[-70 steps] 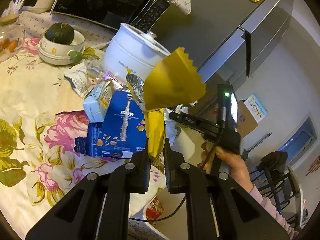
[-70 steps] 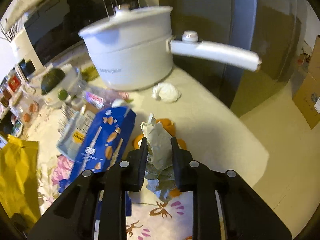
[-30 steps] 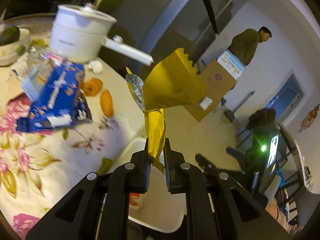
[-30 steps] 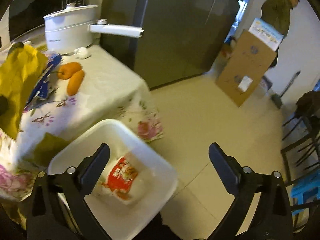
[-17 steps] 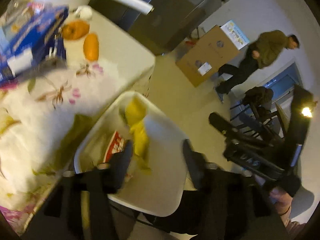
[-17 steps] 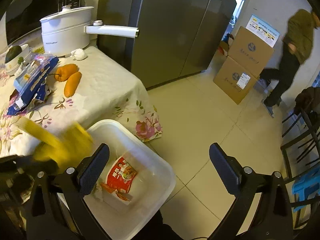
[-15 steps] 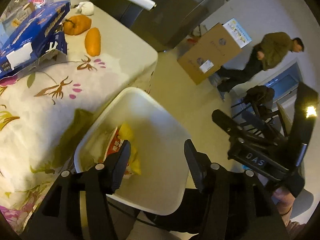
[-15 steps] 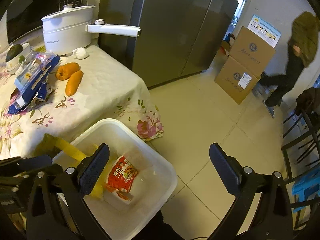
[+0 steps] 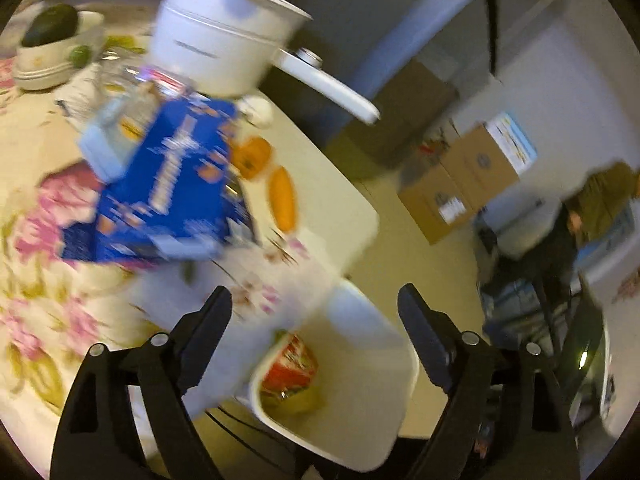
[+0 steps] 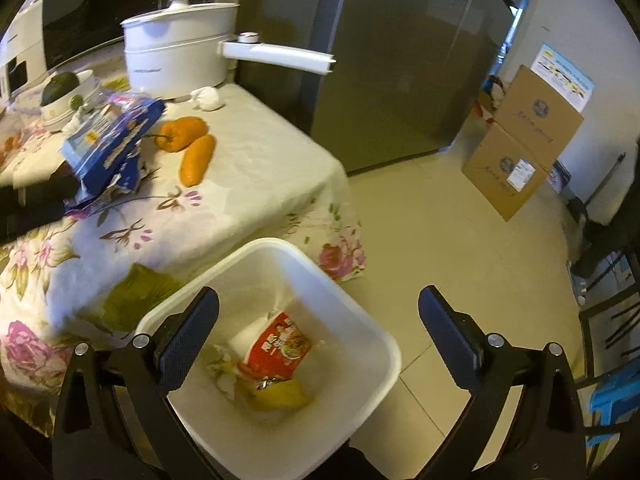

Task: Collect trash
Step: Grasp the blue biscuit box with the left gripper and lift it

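The left gripper (image 9: 314, 312) is built from matte black plastic arms studded with silver screws, ending in flat dark pads. The right gripper (image 10: 319, 312) is made alike, its pads (image 10: 447, 332) finely textured.

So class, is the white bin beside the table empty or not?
Not empty: the white bin holds a red packet and a yellow wrapper.

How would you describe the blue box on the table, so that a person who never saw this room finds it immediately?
Start at the white pot with the long handle, on the flowered tablecloth. In front of it, left of two orange vegetables, lies the flat blue box, torn open at its near end. It is the only blue item there.
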`<state>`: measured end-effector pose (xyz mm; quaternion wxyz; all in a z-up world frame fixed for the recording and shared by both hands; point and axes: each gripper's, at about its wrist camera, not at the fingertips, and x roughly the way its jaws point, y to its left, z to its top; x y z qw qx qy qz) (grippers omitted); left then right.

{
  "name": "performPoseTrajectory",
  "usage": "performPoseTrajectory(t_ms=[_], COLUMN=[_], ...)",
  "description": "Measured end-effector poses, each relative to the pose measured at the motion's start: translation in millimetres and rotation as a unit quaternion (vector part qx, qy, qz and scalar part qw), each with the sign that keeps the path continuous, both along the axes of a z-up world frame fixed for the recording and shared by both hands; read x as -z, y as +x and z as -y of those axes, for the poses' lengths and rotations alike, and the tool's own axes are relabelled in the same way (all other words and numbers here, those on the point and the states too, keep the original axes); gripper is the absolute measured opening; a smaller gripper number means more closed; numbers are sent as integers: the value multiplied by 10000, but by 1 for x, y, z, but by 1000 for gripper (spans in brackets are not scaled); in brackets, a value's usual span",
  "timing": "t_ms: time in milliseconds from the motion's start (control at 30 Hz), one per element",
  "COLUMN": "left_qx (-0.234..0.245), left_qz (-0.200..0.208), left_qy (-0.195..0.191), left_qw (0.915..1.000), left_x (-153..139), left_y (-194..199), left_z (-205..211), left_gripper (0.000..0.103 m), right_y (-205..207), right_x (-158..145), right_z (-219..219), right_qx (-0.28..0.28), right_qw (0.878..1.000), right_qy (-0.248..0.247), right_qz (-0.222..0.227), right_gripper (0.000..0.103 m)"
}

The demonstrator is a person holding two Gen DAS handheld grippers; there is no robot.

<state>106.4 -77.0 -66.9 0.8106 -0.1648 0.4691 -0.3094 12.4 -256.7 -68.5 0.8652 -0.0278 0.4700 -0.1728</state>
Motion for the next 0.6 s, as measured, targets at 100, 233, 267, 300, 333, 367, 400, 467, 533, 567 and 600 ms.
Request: performPoseTrajectory(t_ms=[100,233,267,300,333,367,400,467,533,567,600], left_qx=[-126,-106,-57,21,109,167,208,215,184,157,136], left_qz=[-118,-542,-668,-807,-956,-1062,-1129,-1261,-1373,-1437,-1472], left_qy=[96,366,403,478,576,662,731,911,1041,1140,1230], left_qw=[9998,9978,9969,9956,9937,9920,9907,9876,9849,9829,9813], left_x=[-2,3,5,8,10,12,13,16,20,24,27], left_y=[21,57,64,71,79,85,88,99,108,113,117], left_z=[-16,-22,-24,-20,-17,-15,-12,-9,-7,-7,-9], left_gripper=[89,96,96,96,96,96,96,96,96,96,96], right_y=[4,9,10,11,12,14,14,16,17,18,19], right_x=[4,6,6,6,6,6,7,6,6,5,5], right_z=[-10,-19,-21,-23,-24,-25,-25,-24,-24,-23,-24], right_qx=[-166,-339,-373,-405,-433,-455,-466,-470,-471,-477,-486], right_qw=[9998,9993,9992,9990,9989,9987,9986,9985,9983,9982,9981], right_qy=[-8,57,71,81,93,120,145,225,294,328,360], right_qz=[-99,-160,-158,-158,-165,-176,-181,-180,-166,-159,-155], right_gripper=[96,96,96,96,96,96,96,96,96,96,96])
